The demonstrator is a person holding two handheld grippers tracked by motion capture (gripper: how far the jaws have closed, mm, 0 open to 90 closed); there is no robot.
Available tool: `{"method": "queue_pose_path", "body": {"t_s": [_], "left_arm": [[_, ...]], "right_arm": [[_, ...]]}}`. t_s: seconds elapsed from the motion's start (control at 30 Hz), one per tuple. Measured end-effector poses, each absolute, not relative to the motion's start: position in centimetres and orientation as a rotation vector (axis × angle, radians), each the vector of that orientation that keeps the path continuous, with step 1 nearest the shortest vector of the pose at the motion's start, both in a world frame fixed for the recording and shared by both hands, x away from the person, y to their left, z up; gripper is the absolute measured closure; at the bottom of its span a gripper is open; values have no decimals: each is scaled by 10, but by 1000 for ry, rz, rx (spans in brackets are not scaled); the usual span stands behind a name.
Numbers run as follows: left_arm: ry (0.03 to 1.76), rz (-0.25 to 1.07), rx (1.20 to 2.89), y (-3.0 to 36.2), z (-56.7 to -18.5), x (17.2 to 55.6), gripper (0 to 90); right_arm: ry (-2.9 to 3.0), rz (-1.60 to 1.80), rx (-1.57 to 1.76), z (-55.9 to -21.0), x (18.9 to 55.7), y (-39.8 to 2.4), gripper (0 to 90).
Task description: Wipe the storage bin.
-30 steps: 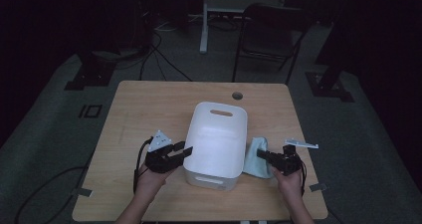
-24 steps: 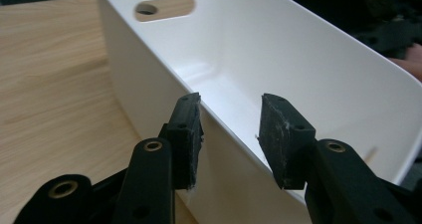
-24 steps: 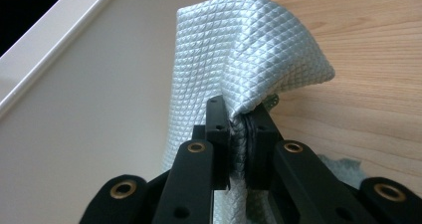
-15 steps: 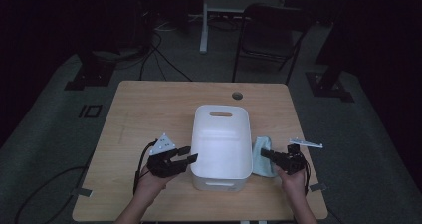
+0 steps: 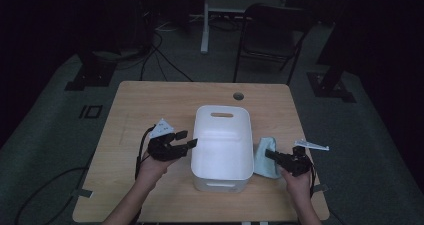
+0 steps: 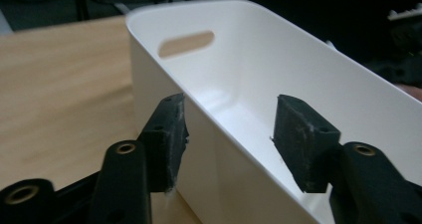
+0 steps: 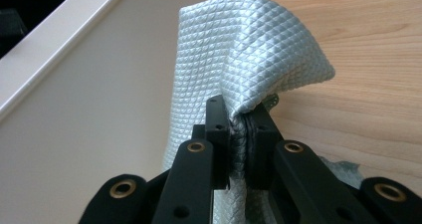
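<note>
- Now left gripper (image 6: 226,139) is straddling the near-left wall of the white plastic bin (image 5: 222,135), jaws just been opening, pads off it
- right gripper (image 7: 238,129) is pinching a pale blue quilted cloth (image 7: 239,50), hanging btwn bin's right side & wooden table (image 5: 140,105)

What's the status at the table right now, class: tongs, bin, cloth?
Left tongs just opening, straddling white bin wall, pads off. Right tongs shut on pale blue cloth beside bin. Nothing blocking.
</note>
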State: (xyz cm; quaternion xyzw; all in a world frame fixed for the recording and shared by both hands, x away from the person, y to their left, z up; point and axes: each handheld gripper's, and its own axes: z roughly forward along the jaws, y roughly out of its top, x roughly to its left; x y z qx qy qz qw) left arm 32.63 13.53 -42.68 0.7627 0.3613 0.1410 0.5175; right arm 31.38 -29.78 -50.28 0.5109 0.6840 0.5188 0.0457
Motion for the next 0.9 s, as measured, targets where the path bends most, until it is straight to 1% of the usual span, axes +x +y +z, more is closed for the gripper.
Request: {"method": "queue_pose_path", "body": {"t_s": [0.13,0.33,0.37,0.4,0.5,0.57,0.67,0.7,0.77,0.9], "left_arm": [[845,369,1834,135,-419,344,466],[859,370,1835,133,-413,376,466],[859,370,1835,133,-413,376,466],[862,362,1843,131,-414,387,466],[861,369,1868,128,-416,402,466],[859,348,1869,127,-418,413,466],[842,351,1879,124,-420,426,466],[838,377,1890,123,-420,429,466],[830,371,1888,122,-421,436,466],[858,369,1878,121,-425,451,466]], "right_arm": [[2085,1571,1564,-502,314,-299,836],[2090,1561,1563,-502,312,-299,836],[2090,1561,1563,-502,312,-299,836],[2093,1559,1557,-502,313,-299,836],[2099,1560,1553,-502,312,-298,836],[2098,1564,1562,-502,312,-298,836],[2100,1568,1567,-504,312,-299,836],[2101,1568,1566,-504,312,-299,836],[2102,1570,1568,-505,312,-300,836],[2105,1570,1573,-505,312,-300,836]]}}
